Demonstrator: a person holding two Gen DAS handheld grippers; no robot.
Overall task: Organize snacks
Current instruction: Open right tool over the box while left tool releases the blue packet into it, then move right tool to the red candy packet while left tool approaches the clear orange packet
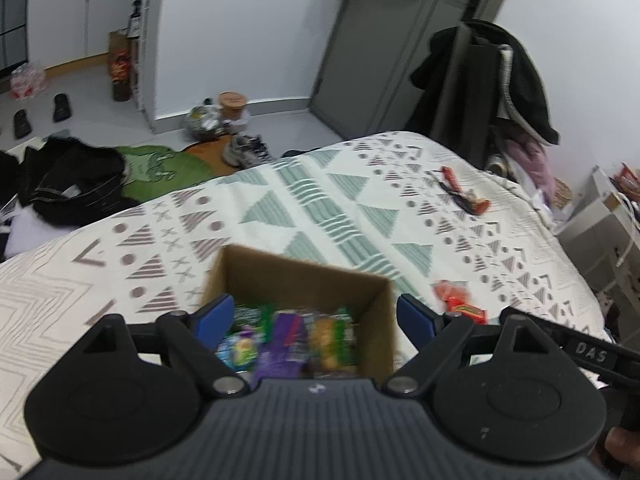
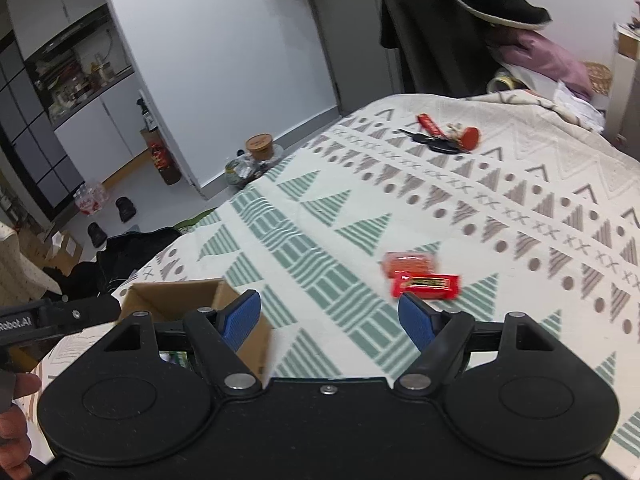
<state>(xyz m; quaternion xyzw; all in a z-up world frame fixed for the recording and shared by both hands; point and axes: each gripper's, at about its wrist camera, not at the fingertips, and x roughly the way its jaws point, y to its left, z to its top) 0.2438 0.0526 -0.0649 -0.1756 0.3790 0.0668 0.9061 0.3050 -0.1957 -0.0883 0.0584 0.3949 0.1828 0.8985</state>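
The left tool point(image 1: 316, 320) hangs over an open cardboard box point(image 1: 304, 276) on the patterned bed point(image 1: 280, 200), its blue pads spread wide with nothing gripped. Colourful snack packets point(image 1: 280, 340) lie inside the box. The right tool point(image 2: 330, 316) is also spread and empty, to the right of the box. Just beyond it lie a red candy bar point(image 2: 426, 285) and an orange packet point(image 2: 408, 262), touching each other.
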